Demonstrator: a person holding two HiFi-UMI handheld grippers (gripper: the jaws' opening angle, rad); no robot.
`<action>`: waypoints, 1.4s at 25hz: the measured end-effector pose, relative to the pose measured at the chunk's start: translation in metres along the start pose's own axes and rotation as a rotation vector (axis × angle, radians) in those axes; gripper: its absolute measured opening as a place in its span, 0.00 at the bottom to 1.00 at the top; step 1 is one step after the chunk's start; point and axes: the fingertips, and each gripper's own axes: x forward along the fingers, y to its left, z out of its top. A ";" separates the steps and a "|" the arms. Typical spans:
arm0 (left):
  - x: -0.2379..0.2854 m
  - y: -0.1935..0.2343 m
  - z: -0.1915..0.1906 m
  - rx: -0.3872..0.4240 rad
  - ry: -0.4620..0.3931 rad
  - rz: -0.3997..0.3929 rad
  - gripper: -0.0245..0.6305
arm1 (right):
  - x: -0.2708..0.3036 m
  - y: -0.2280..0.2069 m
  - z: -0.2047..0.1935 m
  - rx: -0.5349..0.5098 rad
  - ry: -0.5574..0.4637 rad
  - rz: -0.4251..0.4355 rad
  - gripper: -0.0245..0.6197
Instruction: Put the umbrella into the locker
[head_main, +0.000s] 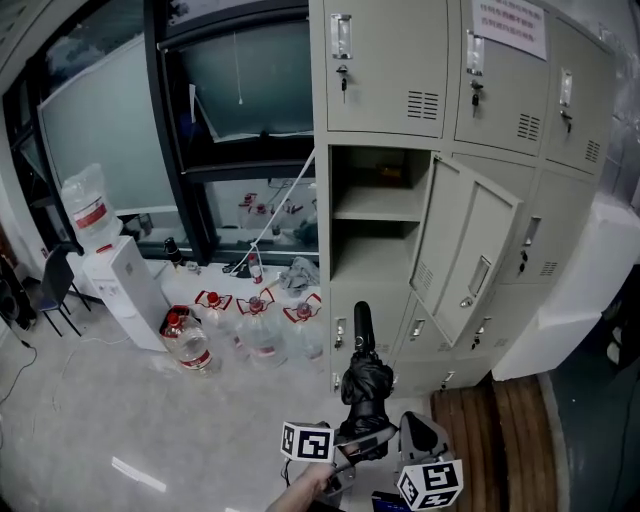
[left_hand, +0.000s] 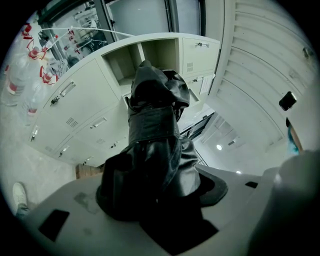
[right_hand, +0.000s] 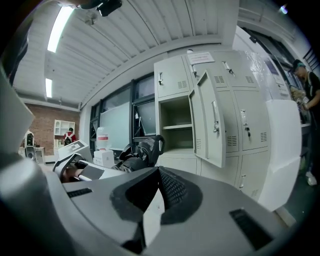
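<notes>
The left gripper (left_hand: 160, 200) is clamped on the black folded fabric umbrella (head_main: 366, 385), which stands up out of its jaws, handle on top. Just to its right, the right gripper (right_hand: 156, 192) has its jaws together on nothing. Ahead of both stands the pale grey metal locker (head_main: 380, 70), one door (head_main: 470, 250) swung open. On an upper door is a white paper notice (head_main: 509, 26) in red print, too small to read. Off to the left gripper's left stand clear plastic water jugs (head_main: 262, 335) with red labels, unreadable.
</notes>
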 end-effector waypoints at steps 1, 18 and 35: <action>0.006 0.008 0.014 0.000 0.006 -0.005 0.45 | 0.016 -0.006 0.002 -0.003 0.004 -0.003 0.04; 0.063 0.133 0.232 -0.010 0.130 -0.031 0.45 | 0.246 -0.079 0.056 0.001 0.034 -0.119 0.04; 0.088 0.152 0.259 -0.090 0.164 -0.081 0.46 | 0.295 -0.097 0.066 0.002 0.026 -0.128 0.04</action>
